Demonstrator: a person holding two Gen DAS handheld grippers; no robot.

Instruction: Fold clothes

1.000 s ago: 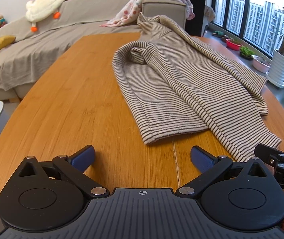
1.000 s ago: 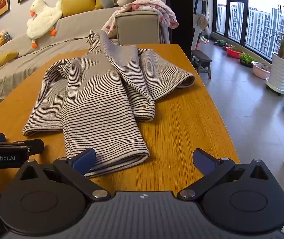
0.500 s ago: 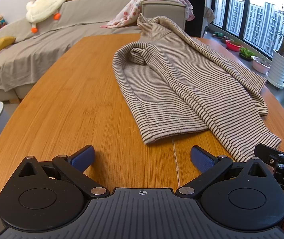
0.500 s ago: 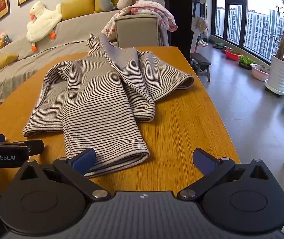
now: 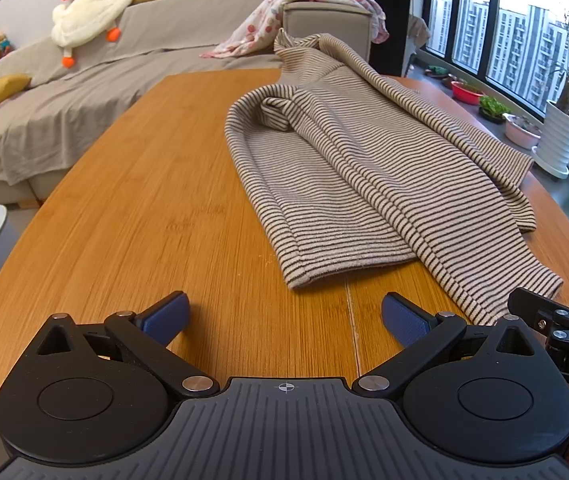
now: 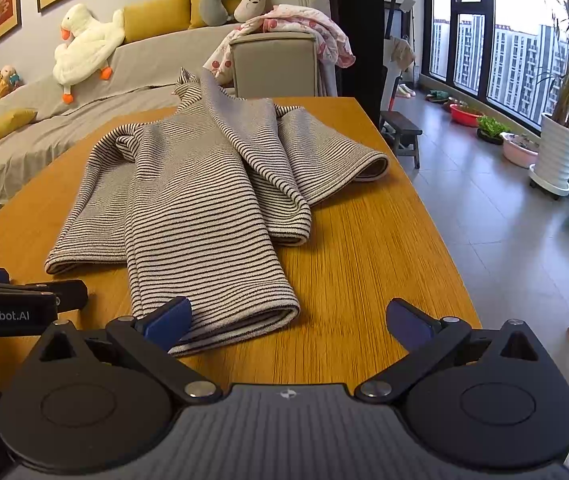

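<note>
A beige sweater with dark stripes (image 5: 368, 168) lies rumpled on the wooden table (image 5: 144, 208), its sleeves folded over the body and its far end draped toward a chair. My left gripper (image 5: 284, 316) hovers open over bare wood, just short of the sweater's near hem. In the right wrist view the same sweater (image 6: 204, 200) stretches away from me, and my right gripper (image 6: 288, 320) stands open with the cuff of a sleeve lying between its fingers, untouched. Each gripper shows at the edge of the other's view.
A grey chair (image 6: 274, 64) with a pink dotted cloth stands at the table's far end. Beyond it sits a grey sofa (image 5: 44, 112) with a plush duck. Right of the table are tiled floor, a small stool (image 6: 402, 136), plant pots and basins by the windows.
Both grippers have stayed open and nearly still. The right one has eased slightly forward and up toward the sleeve cuff. The sweater has not moved.
</note>
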